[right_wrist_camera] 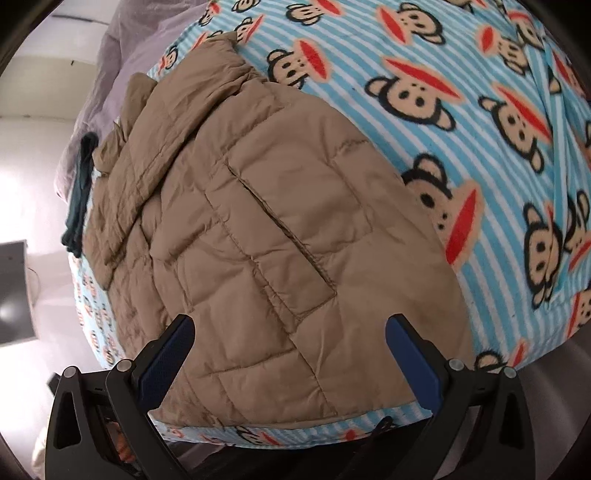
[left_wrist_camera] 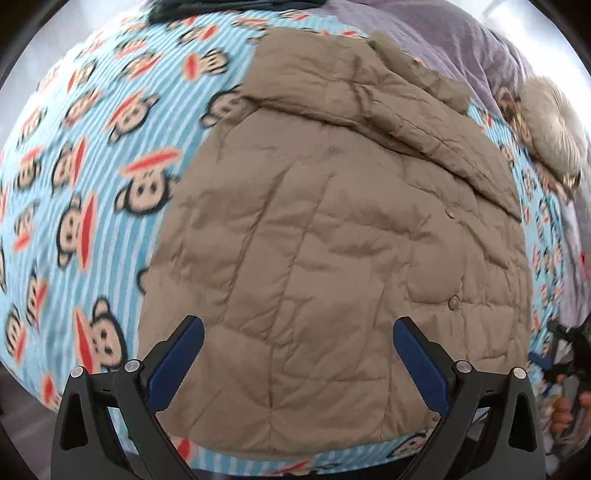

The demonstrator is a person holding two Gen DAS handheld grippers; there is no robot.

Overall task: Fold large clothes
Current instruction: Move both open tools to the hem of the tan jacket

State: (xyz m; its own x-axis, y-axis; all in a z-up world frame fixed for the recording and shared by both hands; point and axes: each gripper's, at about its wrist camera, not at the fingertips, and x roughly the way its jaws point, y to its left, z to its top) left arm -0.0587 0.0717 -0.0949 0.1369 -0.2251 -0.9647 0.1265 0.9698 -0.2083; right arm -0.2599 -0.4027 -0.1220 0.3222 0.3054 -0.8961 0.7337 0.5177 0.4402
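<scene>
A tan quilted puffer jacket [left_wrist_camera: 332, 236] lies folded on a bed covered by a blue striped monkey-print blanket [left_wrist_camera: 92, 155]. A sleeve is folded across its upper part. Two snap buttons show near its right side. My left gripper [left_wrist_camera: 297, 354] is open and empty, hovering over the jacket's near hem. In the right wrist view the same jacket [right_wrist_camera: 266, 236] shows a slanted pocket seam. My right gripper [right_wrist_camera: 290, 350] is open and empty above the jacket's near edge, close to the edge of the blanket [right_wrist_camera: 498, 110].
A lilac cover [left_wrist_camera: 424, 33] lies at the far side. A fur-trimmed item [left_wrist_camera: 550, 125] sits at the right. A dark green garment [right_wrist_camera: 79, 192] lies beyond the jacket. The floor [right_wrist_camera: 33, 206] shows at the left of the right wrist view.
</scene>
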